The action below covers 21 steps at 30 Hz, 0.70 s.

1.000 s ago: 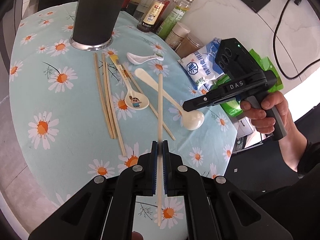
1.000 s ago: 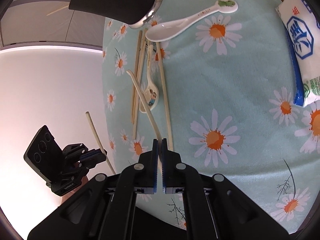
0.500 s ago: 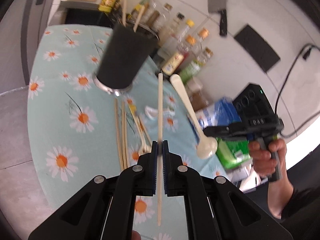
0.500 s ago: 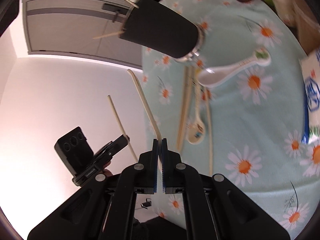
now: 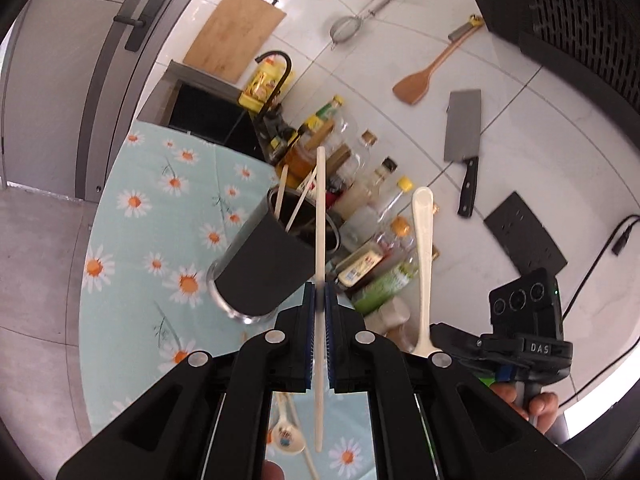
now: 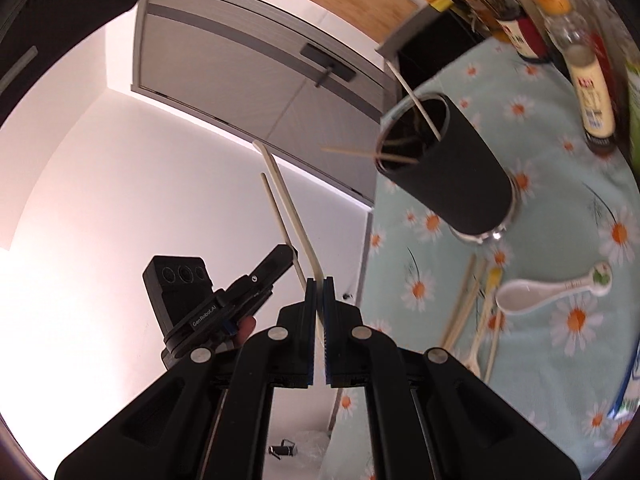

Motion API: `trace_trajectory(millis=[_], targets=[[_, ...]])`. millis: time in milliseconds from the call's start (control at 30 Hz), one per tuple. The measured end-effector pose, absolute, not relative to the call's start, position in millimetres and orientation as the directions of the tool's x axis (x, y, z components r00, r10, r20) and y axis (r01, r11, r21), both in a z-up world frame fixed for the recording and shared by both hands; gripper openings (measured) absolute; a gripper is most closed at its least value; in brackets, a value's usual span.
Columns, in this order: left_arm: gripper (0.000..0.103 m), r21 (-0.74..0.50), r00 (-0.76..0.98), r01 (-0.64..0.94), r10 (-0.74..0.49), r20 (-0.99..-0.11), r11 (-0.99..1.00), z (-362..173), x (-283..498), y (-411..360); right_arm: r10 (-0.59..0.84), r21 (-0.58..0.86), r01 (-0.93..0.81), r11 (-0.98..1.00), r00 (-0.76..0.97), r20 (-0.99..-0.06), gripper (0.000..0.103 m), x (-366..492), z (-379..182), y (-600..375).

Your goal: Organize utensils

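My left gripper [image 5: 319, 297] is shut on a cream chopstick [image 5: 320, 200] that stands upright in front of the black utensil holder [image 5: 264, 268]. The holder has a few chopsticks inside. To the right, my right gripper [image 5: 438, 346] grips a long cream spoon [image 5: 422, 240] by its lower end. In the right wrist view the right gripper [image 6: 319, 285] is shut on that spoon [image 6: 286, 204], with the left gripper [image 6: 294, 255] and its chopstick [image 6: 278, 216] beside it. The holder [image 6: 452, 176] stands upper right of both. On the cloth lie a white ceramic spoon [image 6: 552, 290], loose chopsticks [image 6: 464, 304] and a cartoon spoon [image 5: 286, 436].
The daisy-print tablecloth [image 5: 132, 240] covers a round table. Sauce bottles [image 5: 376, 240] crowd behind the holder. A cleaver [image 5: 462, 136], a wooden spatula [image 5: 424, 76] and a cutting board [image 5: 236, 32] hang on the tiled wall. A black sink [image 5: 208, 114] lies beyond the table.
Both grippers have risen from the table and tipped upward, the left carrying the chopstick and the right the cream spoon. The holder's open top has come into view.
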<state>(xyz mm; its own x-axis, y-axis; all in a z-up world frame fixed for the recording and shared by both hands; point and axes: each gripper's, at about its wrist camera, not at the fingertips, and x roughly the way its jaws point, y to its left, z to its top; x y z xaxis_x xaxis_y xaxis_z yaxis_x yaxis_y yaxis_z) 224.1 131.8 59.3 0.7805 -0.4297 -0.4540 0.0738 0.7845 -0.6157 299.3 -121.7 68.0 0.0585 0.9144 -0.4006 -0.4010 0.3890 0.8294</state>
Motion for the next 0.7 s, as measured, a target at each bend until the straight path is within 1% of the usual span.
trace_trajectory(millis=[200, 533, 700], targets=[[0.004, -0.594, 0.819, 0.082, -0.394, -0.417, 0.8, 80, 242, 123, 0.945, 0.845, -0.427, 0.323, 0.09, -0.315, 0.004, 326, 80, -114], [0.004, -0.565, 0.856, 0.118, -0.372, -0.359, 0.816, 116, 274, 114, 0.969, 0.868, -0.431, 0.247, 0.104, -0.224, 0.004, 368, 85, -114], [0.004, -0.531, 0.878, 0.112, -0.334, -0.343, 0.84, 131, 290, 112, 0.977, 0.874, -0.436, 0.212, 0.104, -0.185, 0.004, 391, 85, -109]])
